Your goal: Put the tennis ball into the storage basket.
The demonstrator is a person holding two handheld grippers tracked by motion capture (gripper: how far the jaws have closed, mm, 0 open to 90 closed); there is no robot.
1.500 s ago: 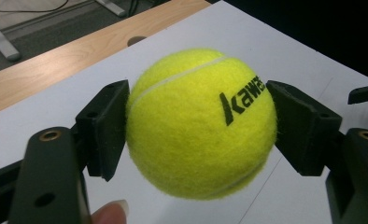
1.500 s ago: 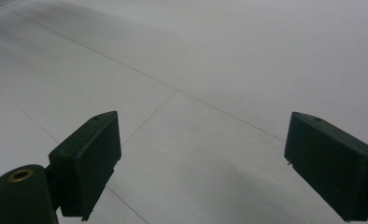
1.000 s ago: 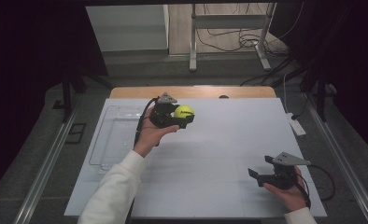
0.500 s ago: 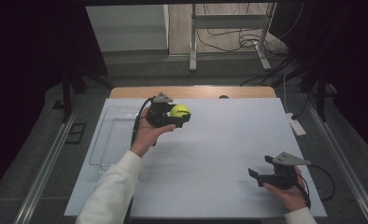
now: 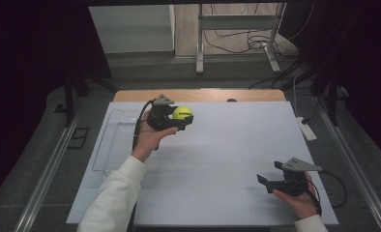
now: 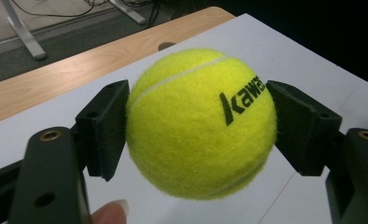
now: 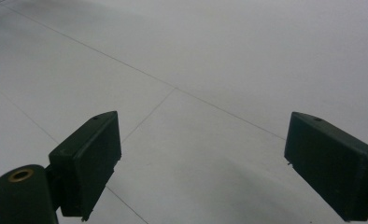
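A yellow tennis ball (image 5: 183,113) with black lettering is held above the white table top (image 5: 227,145), toward its far left. My left gripper (image 5: 180,119) is shut on it. In the left gripper view the ball (image 6: 201,123) sits squarely between the two black pads (image 6: 105,126), which press on both its sides, and a fingertip shows at the bottom edge. My right gripper (image 5: 267,180) rests low near the front right of the table. Its jaws stand wide apart in the right gripper view (image 7: 201,158), with only bare white surface between them.
A clear plastic tray (image 5: 112,140) lies on the left part of the table beside the left hand. A wooden strip (image 5: 203,95) runs along the far edge. A white power strip (image 5: 307,130) lies off the right edge. Metal stand legs (image 5: 237,53) and cables are beyond.
The left hand with the ball has drifted slightly toward the far edge of the table. The right gripper has stayed where it was.
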